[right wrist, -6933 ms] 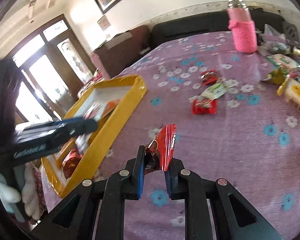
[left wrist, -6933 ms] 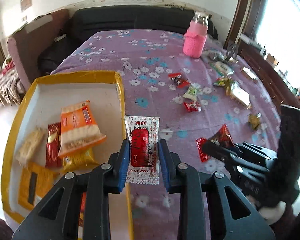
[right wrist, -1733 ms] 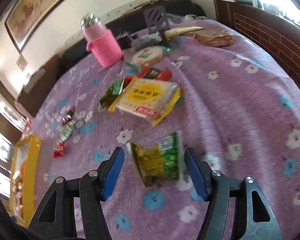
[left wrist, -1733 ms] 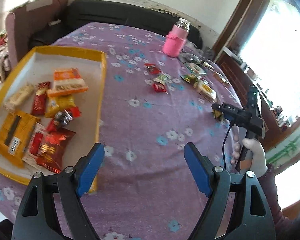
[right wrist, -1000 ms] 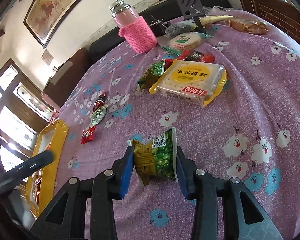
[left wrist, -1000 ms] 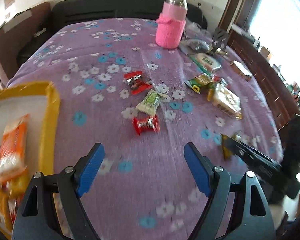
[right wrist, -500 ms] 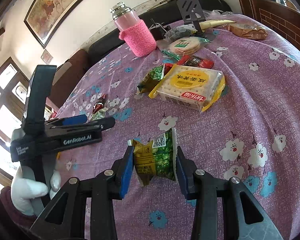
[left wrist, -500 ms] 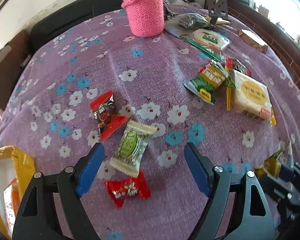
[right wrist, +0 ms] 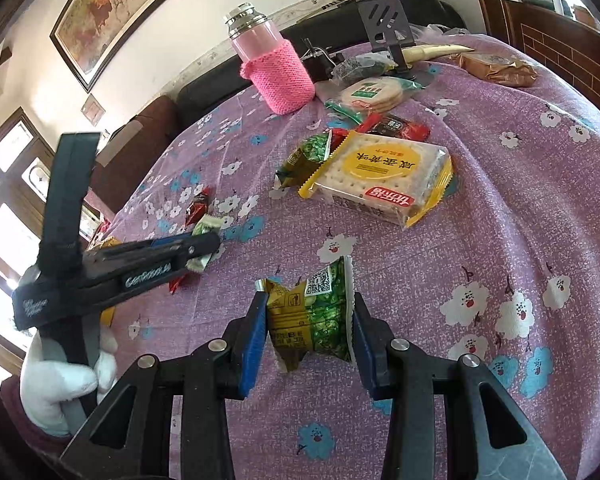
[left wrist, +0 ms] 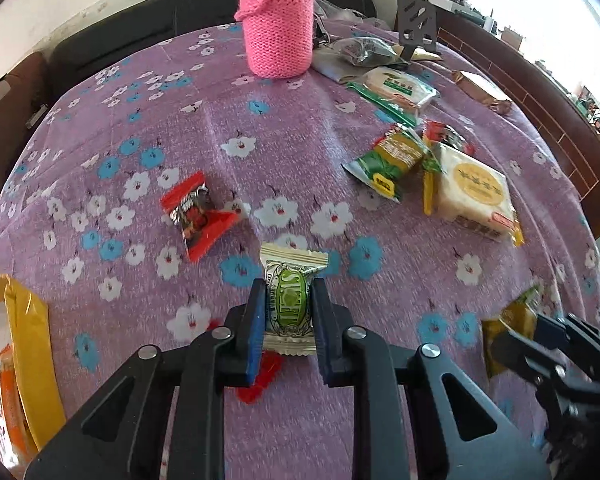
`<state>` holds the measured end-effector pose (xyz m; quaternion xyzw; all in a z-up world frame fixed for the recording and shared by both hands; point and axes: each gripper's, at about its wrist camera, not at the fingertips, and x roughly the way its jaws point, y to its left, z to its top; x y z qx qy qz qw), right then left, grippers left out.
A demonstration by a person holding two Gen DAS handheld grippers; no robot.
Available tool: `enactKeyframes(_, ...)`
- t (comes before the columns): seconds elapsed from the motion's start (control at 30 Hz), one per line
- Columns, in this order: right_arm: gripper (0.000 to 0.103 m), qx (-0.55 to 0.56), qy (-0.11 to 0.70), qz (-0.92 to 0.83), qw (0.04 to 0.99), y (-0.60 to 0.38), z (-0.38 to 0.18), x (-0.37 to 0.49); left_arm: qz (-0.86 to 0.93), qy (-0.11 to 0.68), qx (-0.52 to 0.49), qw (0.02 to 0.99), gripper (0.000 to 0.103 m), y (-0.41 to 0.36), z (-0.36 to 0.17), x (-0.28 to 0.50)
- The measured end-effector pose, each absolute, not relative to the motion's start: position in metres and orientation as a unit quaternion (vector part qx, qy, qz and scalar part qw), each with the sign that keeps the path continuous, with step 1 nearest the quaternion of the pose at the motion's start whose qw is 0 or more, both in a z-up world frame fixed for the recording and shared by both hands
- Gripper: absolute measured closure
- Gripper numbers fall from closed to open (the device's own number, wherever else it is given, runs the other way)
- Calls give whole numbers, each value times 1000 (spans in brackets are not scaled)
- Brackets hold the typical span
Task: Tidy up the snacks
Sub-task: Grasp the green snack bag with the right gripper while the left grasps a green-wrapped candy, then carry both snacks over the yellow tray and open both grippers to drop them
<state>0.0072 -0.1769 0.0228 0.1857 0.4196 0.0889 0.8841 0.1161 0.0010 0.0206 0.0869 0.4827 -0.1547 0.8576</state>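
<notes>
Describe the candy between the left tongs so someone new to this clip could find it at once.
Start at the pink knitted bottle at the far side of the purple flowered tablecloth and come straight toward the camera. There the left tongs are closing on a green-and-cream candy. Its neighbours, the red-and-black candy and the small red candy, are both red.

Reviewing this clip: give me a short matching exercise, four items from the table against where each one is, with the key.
Items:
1. green-and-white candy
2. green-and-gold packet
3. cracker pack
4. pink bottle

Places:
A. standing upright at the far end of the table
B. between the right gripper's pads
C. lying flat on the cloth, mid-table
D. between the closing jaws of the left gripper

Pairs: 1-D, 2-B, 3-C, 4-A
</notes>
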Motion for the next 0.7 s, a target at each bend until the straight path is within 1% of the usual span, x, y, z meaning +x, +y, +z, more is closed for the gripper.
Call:
enactKeyframes(0.17, 62, 187, 419, 92, 884, -177, 24, 7, -151, 466, 70, 869, 84, 14, 35, 95)
enactKeyframes(0.37, 62, 197, 413, 97, 884, -180, 25, 5, -156, 428, 50, 889, 84, 31, 62, 50)
enactKeyframes(0.7, 62, 199, 398, 109, 889, -179, 29, 2, -147, 388, -32, 909, 84, 78, 95, -33)
